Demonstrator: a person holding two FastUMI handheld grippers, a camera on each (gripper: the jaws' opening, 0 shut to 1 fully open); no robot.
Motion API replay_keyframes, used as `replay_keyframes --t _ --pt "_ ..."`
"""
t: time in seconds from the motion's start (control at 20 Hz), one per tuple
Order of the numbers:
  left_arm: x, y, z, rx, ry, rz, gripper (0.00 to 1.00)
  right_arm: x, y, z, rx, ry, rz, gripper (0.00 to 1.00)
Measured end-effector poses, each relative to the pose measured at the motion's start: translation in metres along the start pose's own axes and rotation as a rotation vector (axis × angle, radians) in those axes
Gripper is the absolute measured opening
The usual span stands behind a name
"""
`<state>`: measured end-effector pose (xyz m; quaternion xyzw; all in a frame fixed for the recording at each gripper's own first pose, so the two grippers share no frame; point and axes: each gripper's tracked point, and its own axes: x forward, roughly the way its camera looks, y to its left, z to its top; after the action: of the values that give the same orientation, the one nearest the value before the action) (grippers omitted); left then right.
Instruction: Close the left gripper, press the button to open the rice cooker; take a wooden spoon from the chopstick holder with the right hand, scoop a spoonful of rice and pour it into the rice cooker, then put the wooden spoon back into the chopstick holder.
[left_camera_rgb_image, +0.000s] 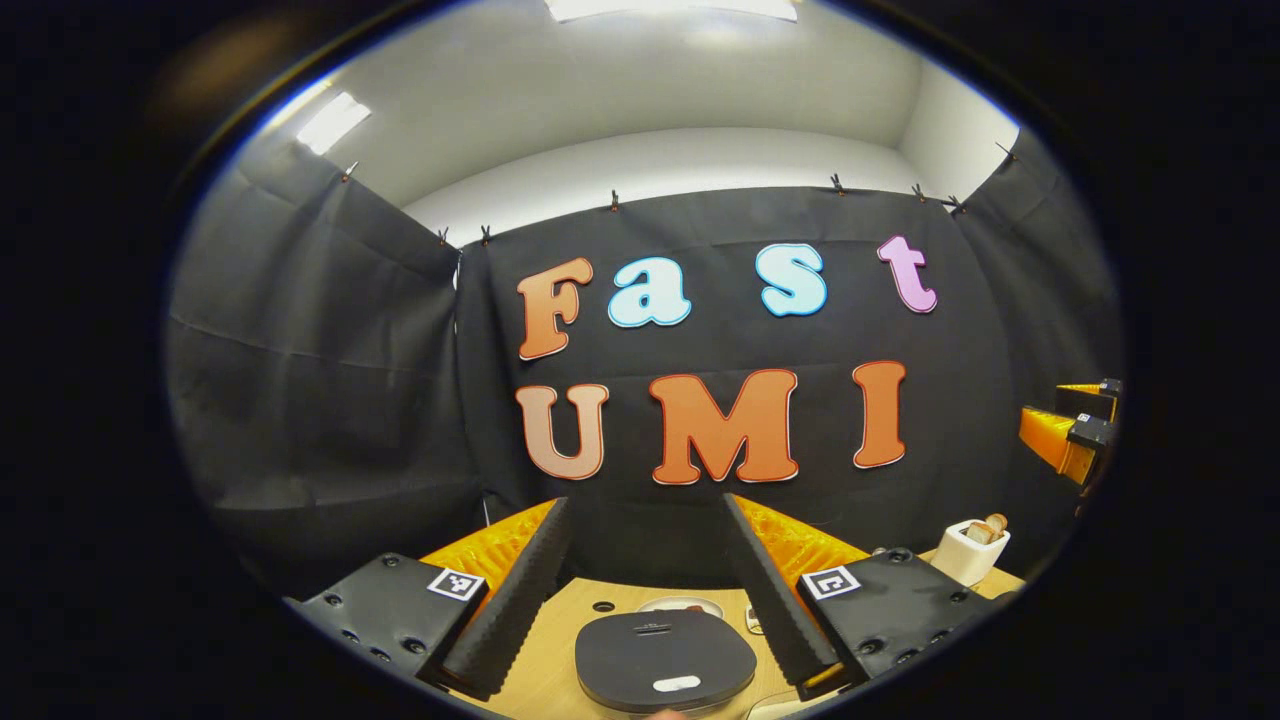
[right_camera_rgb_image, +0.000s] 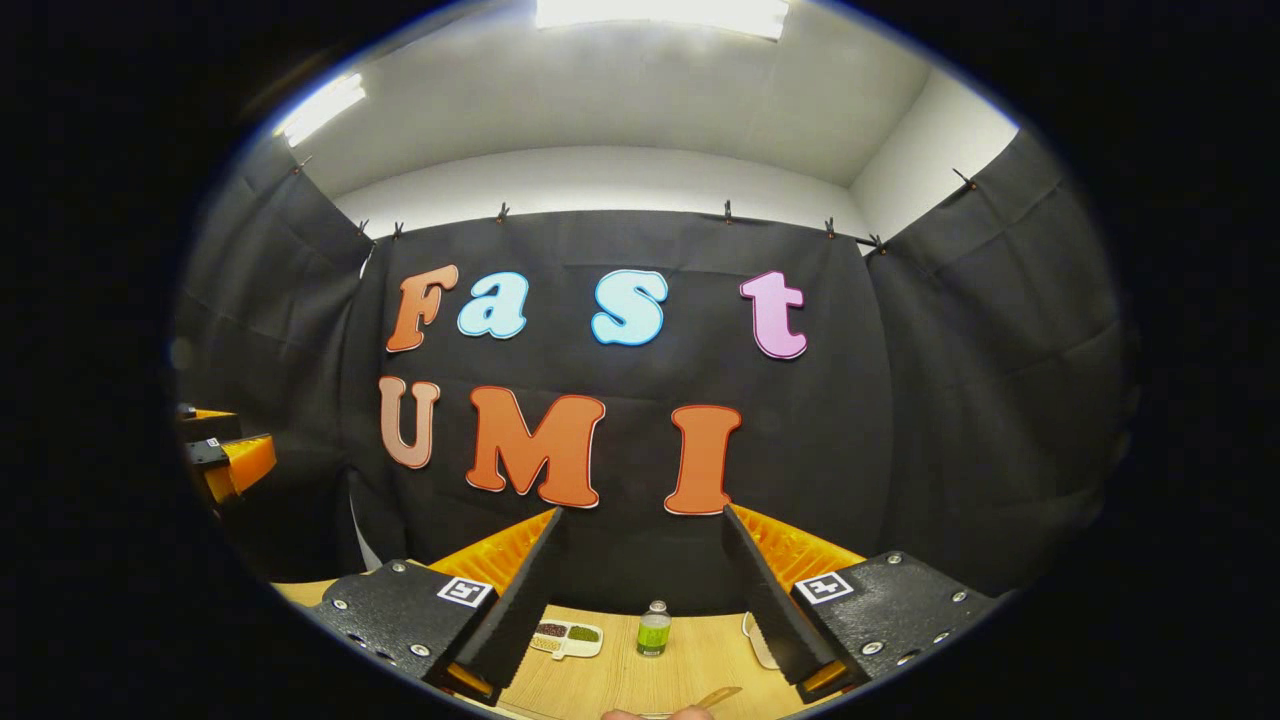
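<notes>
Both grippers stand wide, holding nothing. One rice cooker, lid down, lies below the left gripper; one chopstick holder stands right of the cooker, apart, near the right gripper.

Dark rice cooker seen low on the wooden table with lid shut, white chopstick holder set off to its right, wooden handles poking out
</notes>
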<state>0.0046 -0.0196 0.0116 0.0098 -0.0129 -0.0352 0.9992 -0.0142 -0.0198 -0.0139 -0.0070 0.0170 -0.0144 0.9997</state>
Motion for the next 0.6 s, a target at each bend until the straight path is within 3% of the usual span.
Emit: replay_keyframes --t 0.35,0.6 --pt "0.006 0.023 -0.005 0.045 0.009 0.040 0.44 0.005 0.001 -0.010 -0.002 0.032 -0.014 0.94" --pt "0.019 0.046 -0.027 0.027 0.103 0.063 0.09 0.005 -0.019 -0.018 -0.006 0.049 -0.061 0.94"
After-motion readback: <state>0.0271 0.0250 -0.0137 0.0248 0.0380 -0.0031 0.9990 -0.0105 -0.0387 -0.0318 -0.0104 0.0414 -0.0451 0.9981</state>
